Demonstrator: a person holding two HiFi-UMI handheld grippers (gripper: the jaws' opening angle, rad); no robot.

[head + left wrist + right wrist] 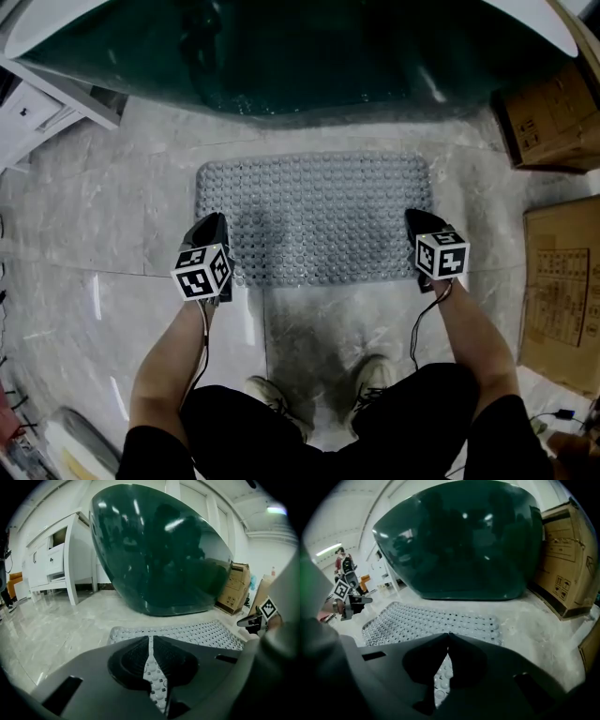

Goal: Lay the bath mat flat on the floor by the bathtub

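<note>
Currently, the bath mat [319, 220] lies flat on the marble floor [112, 206], its long far edge running near and parallel to the base of the dark green bathtub [300, 56], with a strip of bare floor between them. The mat is grey and studded, and no fold or lifted corner shows in the head view.

The left gripper [216, 223] sits at the mat's near left corner. In the left gripper view its jaws are pressed together on a thin pale strip of the mat that runs up between them to the tips. The right gripper [413, 217] sits at the near right corner. In the right gripper view its jaws meet at the tips, and studded mat fills the narrow wedge behind them, so they read as pinching the mat edge.

Both grippers are held low, one forearm behind each, and the person's shoes [277, 398] stand on the floor just behind the mat's near edge.

A white cabinet [37, 112] stands to the left of the tub. A cardboard box [548, 112] stands at the tub's right end, and a flattened carton [562, 281] lies on the floor well to the right of the mat.
</note>
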